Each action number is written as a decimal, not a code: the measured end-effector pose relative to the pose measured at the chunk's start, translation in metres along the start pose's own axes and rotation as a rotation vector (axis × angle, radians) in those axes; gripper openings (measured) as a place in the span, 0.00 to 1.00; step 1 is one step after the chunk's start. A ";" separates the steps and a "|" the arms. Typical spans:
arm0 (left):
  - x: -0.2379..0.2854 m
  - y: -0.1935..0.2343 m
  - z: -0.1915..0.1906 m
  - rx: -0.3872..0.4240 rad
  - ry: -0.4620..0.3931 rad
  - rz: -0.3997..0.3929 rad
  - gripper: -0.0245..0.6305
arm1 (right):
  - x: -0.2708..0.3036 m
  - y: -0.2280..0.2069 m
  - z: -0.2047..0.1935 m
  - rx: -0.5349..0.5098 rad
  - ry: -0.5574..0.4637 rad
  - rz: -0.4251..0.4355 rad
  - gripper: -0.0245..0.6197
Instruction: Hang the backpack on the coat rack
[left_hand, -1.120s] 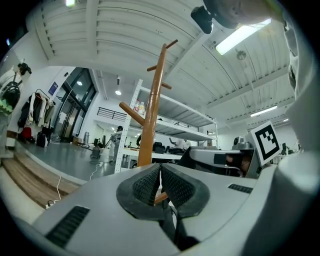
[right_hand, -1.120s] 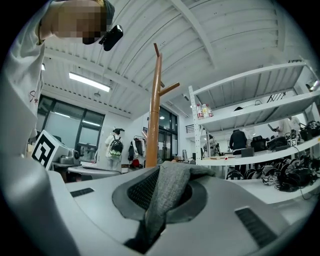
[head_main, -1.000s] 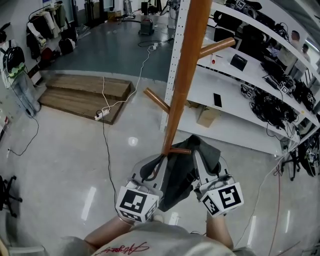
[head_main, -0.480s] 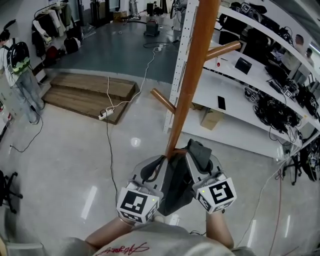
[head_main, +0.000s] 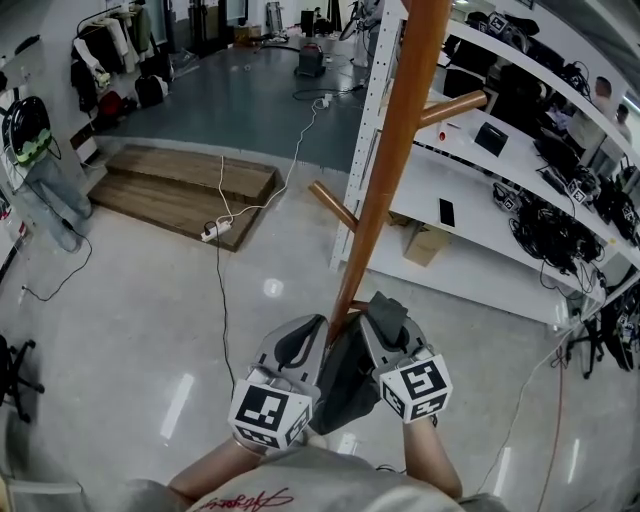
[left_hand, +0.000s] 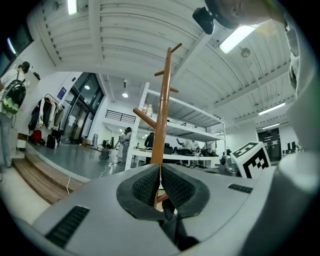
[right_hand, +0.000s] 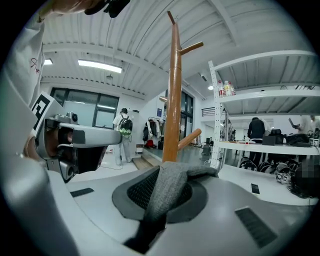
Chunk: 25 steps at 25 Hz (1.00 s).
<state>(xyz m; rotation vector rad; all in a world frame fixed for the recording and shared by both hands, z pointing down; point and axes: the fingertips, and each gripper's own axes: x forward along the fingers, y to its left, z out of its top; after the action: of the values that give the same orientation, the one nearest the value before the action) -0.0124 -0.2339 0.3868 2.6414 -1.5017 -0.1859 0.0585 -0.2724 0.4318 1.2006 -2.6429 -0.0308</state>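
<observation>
ok so closest to the cam: left gripper (head_main: 312, 335) is clamped tight on a thin dark strap of the backpack (head_main: 345, 380), pads pressed together w/ the strap trailing out below them. right gripper (head_main: 378, 312) is pinched on a thicker grey bit of the bag, fabric bunched up over its pads. so both are gripping, nothing let go

the bag itself hangs dark between the 2 grippers, top edge right up against the pole of the coat rack (head_main: 395, 160). the lowest peg (head_main: 352, 303) pokes out just above/behind that edge. can't tell if any loop is over it yet, the bag hides that bit

imo this is the hooking step, not done. next move prob needs the strap spread open btw the 2 grippers, eased over the peg tip, then lowered till the peg takes the weight, and only then let go. risk: strap slips off the short peg if released too early

further back: higher pegs on the pole, white shelving (head_main: 480, 190) behind it, wooden platform (head_main: 180, 185) and a white cable (head_main: 222, 260) on the floor
</observation>
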 end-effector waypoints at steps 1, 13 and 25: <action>0.000 0.001 0.001 0.001 0.000 0.001 0.07 | 0.003 -0.001 -0.002 0.004 0.006 0.003 0.10; -0.007 0.021 -0.006 0.003 0.014 0.047 0.07 | 0.034 0.007 -0.046 0.031 0.090 0.060 0.10; -0.004 0.020 -0.007 0.007 0.018 0.041 0.07 | 0.046 0.007 -0.065 0.041 0.069 0.042 0.10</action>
<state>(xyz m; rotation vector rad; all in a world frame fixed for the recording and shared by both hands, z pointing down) -0.0301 -0.2406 0.3971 2.6084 -1.5519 -0.1538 0.0385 -0.2971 0.5055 1.1369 -2.6199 0.0716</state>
